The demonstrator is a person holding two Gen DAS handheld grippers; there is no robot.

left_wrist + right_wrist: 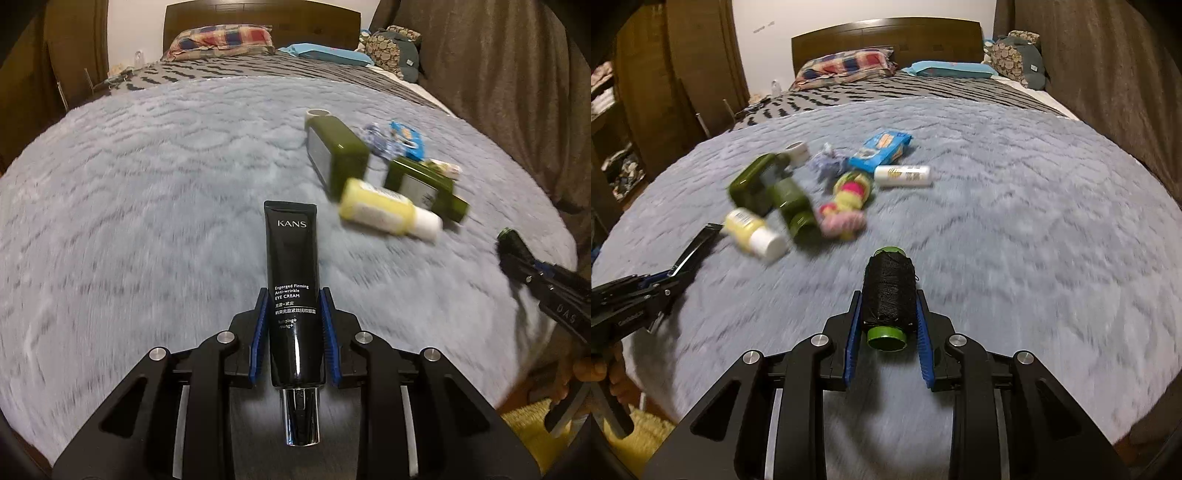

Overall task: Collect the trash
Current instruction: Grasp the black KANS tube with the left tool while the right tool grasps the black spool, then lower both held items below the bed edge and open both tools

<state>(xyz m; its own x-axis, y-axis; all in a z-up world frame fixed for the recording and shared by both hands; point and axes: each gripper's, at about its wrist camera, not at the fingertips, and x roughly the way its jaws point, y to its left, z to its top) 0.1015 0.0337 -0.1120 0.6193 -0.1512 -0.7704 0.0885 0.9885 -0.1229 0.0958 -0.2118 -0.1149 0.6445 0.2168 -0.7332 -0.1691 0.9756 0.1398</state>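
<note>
My left gripper (pixel 294 297) is shut on a black eye cream tube (pixel 291 251), its silver cap pointing back at the camera, lifted over the grey fluffy blanket (pixel 147 221). My right gripper (pixel 888 301) is shut on a spool of black thread (pixel 890 284) with a green core. Each gripper shows at the edge of the other's view: the right gripper (pixel 517 254) on the right, the left gripper (pixel 683 266) on the left. More items lie in a heap on the blanket: two dark green bottles (pixel 764 184), a yellow bottle (pixel 753 232) and a blue packet (pixel 881 149).
The heap also holds a white tube (pixel 903 175), a pink and yellow plush toy (pixel 846 206), a crumpled wrapper (pixel 829 160) and a tape roll (pixel 798 149). Pillows (pixel 846 64) lie by the headboard, a curtain (pixel 1108 92) hangs on the right and a wardrobe (pixel 646 92) stands on the left.
</note>
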